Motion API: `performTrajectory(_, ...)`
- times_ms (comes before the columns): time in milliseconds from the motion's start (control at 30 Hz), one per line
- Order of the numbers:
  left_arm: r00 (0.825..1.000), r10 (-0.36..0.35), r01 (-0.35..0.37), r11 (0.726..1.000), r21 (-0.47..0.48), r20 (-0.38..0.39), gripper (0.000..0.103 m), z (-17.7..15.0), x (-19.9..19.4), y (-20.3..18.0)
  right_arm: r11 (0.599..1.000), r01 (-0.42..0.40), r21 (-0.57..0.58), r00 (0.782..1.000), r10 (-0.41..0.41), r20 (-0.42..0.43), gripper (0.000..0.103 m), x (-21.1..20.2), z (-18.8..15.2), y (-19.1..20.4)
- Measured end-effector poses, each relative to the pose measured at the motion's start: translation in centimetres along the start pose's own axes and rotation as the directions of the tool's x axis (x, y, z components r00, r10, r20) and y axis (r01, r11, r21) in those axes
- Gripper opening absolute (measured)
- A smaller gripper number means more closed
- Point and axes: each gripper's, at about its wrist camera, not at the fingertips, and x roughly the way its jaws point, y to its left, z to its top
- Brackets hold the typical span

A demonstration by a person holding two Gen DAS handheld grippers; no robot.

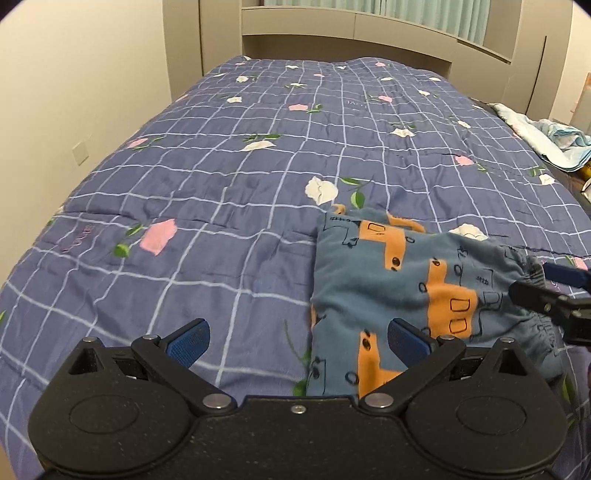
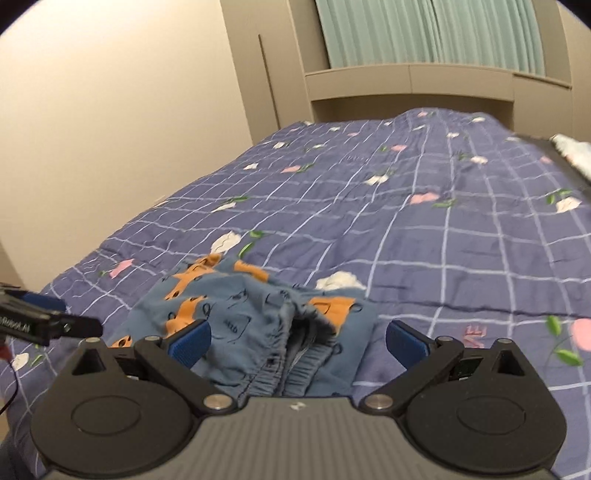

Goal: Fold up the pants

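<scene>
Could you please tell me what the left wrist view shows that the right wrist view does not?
Only the left wrist view shows the wall socket and the full crumpled light-blue cloth at the bed's right edge. Only the right wrist view shows the pants' open elastic waistband and the green curtain. Both show the pants, the quilt, and both grippers, left and right, open.

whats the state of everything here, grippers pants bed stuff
left gripper: open, holding nothing
right gripper: open, holding nothing, over the waistband
pants: folded into a compact bundle, lying on the quilt
quilt: spread over the bed, slightly wrinkled
curtains: drawn shut
light blue cloth: crumpled at the bed's far right edge
</scene>
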Motion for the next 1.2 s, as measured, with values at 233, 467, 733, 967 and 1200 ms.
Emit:
performTrajectory(233, 0.997, -0.068, 0.068, 0.998, 0.003, -0.028, 0.102, -0.4, 2.9, -0.3, 0.991, -0.039, 0.125, 0.997, 0.046, -0.054, 0.103, 2.9, -0.3, -2.1)
performTrajectory(467, 0.996, -0.089, 0.089, 0.996, -0.003, -0.026, 0.103, -2.4, 4.6, -0.5, 0.985, -0.064, 0.162, 0.997, 0.070, -0.029, 0.103, 3.7, -1.7, -3.1)
performTrajectory(733, 0.993, -0.114, 0.113, 0.993, -0.016, -0.028, 0.103, -2.4, 4.5, 0.0, 0.965, -0.101, 0.241, 0.994, 0.108, -0.014, 0.103, 3.1, -1.3, -3.6)
performTrajectory(967, 0.985, -0.166, 0.160, 0.982, -0.098, -0.054, 0.099, -1.9, 3.9, 1.0, 0.953, -0.095, 0.289, 0.995, 0.101, -0.006, 0.075, 2.6, -1.2, -4.1)
performTrajectory(1200, 0.977, -0.204, 0.192, 0.968, -0.162, -0.059, 0.070, -1.9, 3.5, 1.6, 0.948, -0.102, 0.303, 0.994, 0.106, 0.005, 0.055, 2.0, -1.4, -3.5)
